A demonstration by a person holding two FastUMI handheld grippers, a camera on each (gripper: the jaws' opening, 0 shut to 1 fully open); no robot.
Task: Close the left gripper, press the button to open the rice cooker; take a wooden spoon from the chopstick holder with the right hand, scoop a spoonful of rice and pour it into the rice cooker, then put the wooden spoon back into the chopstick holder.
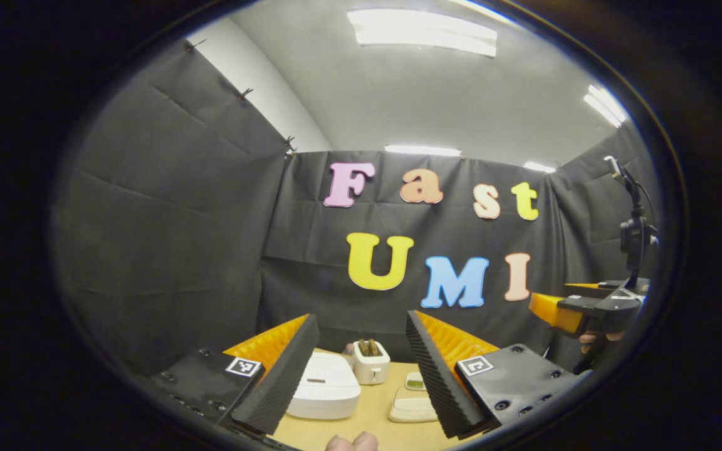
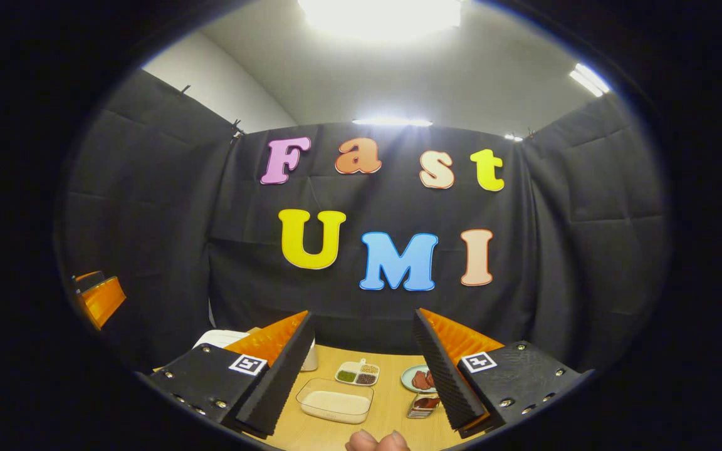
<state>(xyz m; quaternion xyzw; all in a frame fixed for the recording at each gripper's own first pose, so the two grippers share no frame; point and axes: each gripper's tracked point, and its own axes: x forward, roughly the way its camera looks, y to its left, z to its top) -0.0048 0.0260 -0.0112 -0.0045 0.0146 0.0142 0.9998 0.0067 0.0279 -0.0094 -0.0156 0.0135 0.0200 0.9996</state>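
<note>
In the left gripper view, the white rice cooker [image 1: 323,385] sits with its lid down on the wooden table, just beyond my left gripper [image 1: 358,382], which is open and empty. To its right stands the white chopstick holder [image 1: 370,363] with wooden handles poking out. A shallow clear dish of rice [image 1: 412,406] lies nearer, on the right. My right gripper [image 2: 361,376] is open and empty above the rice dish [image 2: 334,401]. A corner of the rice cooker [image 2: 220,338] shows behind its left finger. The right gripper [image 1: 586,310] also hangs high at the right, held by a hand.
A divided dish of grains [image 2: 357,373], a green plate with brown pieces [image 2: 420,379] and a small clear container [image 2: 423,404] sit on the light wooden table [image 2: 392,401]. The left gripper [image 2: 99,297] shows at the far left. Fingertips [image 2: 376,441] rest at the near edge.
</note>
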